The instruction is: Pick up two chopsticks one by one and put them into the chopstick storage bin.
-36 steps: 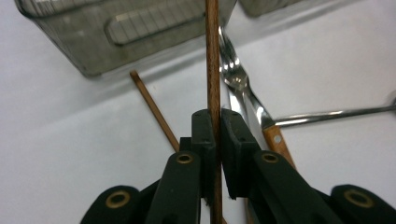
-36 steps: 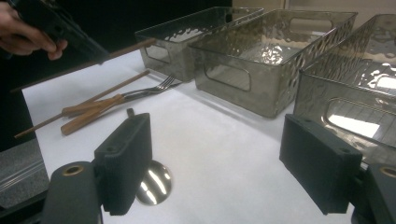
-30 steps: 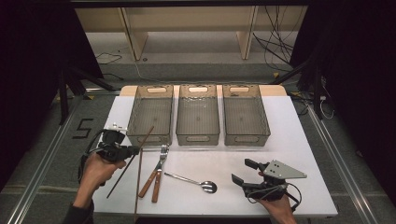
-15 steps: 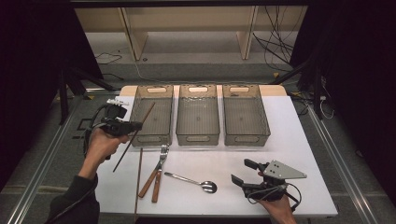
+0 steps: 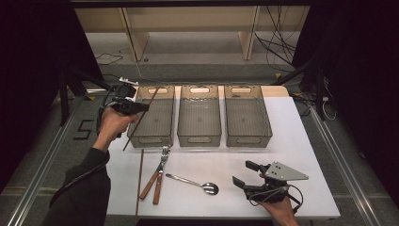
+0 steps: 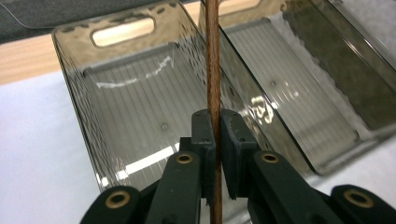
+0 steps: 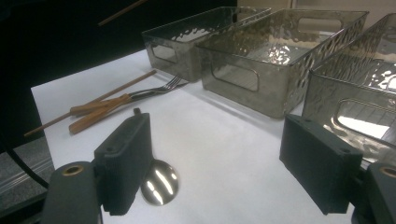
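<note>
My left tongs clamp a brown chopstick, holding it slanted above the left bin; its lower end hangs out past the bin's near left corner. A second chopstick lies on the white table beside two wooden-handled forks and a spoon. My right tongs rest wide open and empty near the spoon's bowl.

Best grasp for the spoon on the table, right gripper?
Take the spoon by its thin handle, mid-length, from straight above, jaws straddling the handle. It lies flat on the white table, bowl toward the open right gripper, forks clear on the handle's far side.
</note>
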`<state>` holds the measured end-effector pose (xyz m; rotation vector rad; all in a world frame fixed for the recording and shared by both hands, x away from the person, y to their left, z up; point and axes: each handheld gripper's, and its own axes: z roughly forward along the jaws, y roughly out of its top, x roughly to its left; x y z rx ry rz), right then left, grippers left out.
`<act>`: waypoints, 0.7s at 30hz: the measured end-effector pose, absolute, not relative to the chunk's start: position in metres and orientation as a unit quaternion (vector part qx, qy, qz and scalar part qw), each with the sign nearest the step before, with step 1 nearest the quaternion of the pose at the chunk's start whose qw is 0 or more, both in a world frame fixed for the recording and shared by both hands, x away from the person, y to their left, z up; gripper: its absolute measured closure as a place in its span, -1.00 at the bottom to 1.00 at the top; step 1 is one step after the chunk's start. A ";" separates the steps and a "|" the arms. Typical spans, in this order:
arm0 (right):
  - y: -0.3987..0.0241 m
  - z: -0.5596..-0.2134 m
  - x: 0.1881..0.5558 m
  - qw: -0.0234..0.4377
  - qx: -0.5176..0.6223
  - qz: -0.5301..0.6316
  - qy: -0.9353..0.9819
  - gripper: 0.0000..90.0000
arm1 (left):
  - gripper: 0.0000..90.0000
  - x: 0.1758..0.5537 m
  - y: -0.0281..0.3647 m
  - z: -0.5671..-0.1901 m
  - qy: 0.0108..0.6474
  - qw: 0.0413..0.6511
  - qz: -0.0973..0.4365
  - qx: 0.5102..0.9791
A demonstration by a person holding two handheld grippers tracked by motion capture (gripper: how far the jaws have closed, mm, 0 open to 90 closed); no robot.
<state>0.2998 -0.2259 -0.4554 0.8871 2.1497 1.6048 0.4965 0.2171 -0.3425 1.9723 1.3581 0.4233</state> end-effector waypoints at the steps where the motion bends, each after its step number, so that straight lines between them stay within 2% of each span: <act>1: -0.226 -0.455 0.300 0.157 0.310 0.561 0.751 -0.43 | 0.87 0.500 0.217 -0.342 0.524 0.349 0.168 0.759; 13: -0.227 -0.455 0.300 0.154 0.309 0.565 0.750 -0.43 | 0.87 0.541 0.212 -0.348 0.531 0.325 0.184 0.761; 21: -0.228 -0.455 0.301 0.152 0.310 0.567 0.748 -0.43 | 0.87 0.555 0.206 -0.345 0.521 0.337 0.188 0.761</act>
